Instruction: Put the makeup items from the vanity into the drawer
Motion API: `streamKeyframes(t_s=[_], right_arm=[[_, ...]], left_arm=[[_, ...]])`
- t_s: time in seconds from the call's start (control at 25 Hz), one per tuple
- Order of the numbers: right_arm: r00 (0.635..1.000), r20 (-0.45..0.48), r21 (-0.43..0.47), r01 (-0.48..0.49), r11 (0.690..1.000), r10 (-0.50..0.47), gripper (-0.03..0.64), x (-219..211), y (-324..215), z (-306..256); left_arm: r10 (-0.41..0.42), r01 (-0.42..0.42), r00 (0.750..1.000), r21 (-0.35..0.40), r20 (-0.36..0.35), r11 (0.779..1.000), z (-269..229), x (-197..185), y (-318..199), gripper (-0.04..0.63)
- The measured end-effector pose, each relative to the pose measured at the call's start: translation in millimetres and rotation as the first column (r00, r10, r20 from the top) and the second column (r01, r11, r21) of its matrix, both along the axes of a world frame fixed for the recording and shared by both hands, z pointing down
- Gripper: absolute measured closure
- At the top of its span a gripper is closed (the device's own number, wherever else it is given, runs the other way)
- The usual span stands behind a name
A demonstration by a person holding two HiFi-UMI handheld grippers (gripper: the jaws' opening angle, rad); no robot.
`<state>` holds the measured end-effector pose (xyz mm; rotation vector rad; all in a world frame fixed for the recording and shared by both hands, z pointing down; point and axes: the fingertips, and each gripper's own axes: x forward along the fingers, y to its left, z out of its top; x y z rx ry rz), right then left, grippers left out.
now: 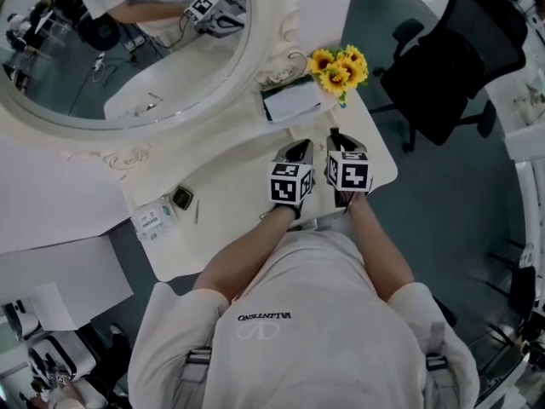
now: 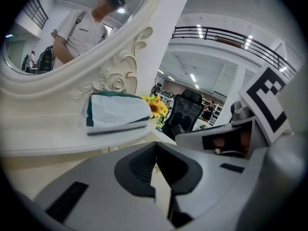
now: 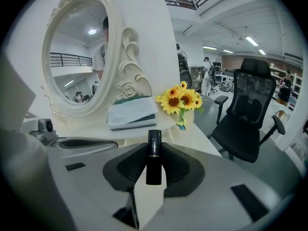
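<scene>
My right gripper [image 3: 154, 150] is shut on a black lipstick tube [image 3: 153, 157], which stands upright between the pads. My left gripper [image 2: 155, 150] is shut, with its pads meeting at the tips and nothing between them. In the head view both grippers hang side by side over the front of the white vanity top [image 1: 230, 156], the left gripper [image 1: 297, 150] beside the right gripper [image 1: 337, 136]. At the vanity's left end lie a small dark square compact [image 1: 181, 198], a thin pencil [image 1: 197, 211] and a pale green packet [image 1: 154, 220].
An ornate oval mirror [image 1: 128, 49] stands behind the vanity. A white-and-green pad [image 1: 291, 100] and a bunch of sunflowers [image 1: 339, 66] sit at the back right. A black office chair [image 1: 451, 58] stands to the right of the vanity.
</scene>
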<state>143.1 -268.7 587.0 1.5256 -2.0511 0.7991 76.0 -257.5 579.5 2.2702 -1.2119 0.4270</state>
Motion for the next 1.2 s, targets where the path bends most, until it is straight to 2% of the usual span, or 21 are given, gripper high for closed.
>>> streamKeyframes(t_s=[0.36, 0.6, 0.92, 1.2], right_arm=[[0.995, -0.057, 0.03, 0.088, 0.996, -0.086, 0.511, -13, -36, -5], [0.989, -0.07, 0.019, 0.135, 0.991, -0.134, 0.511, -22, -48, 1], [0.987, -0.067, -0.011, 0.144, 0.989, -0.145, 0.511, -25, -54, 12], [0.988, -0.057, -0.012, 0.143, 0.99, -0.144, 0.509, -27, -58, 10]], left_arm=[[-0.026, 0.026, 0.999, 0.002, 0.02, 1.0, 5, 1, -34, 0.594], [-0.02, 0.02, 0.999, -0.004, 0.04, 1.0, 12, 2, -50, 0.594], [-0.009, 0.011, 0.998, -0.026, 0.061, 1.0, 23, 3, -55, 0.594], [-0.025, 0.026, 0.999, -0.04, 0.039, 0.999, 25, 4, -58, 0.594]])
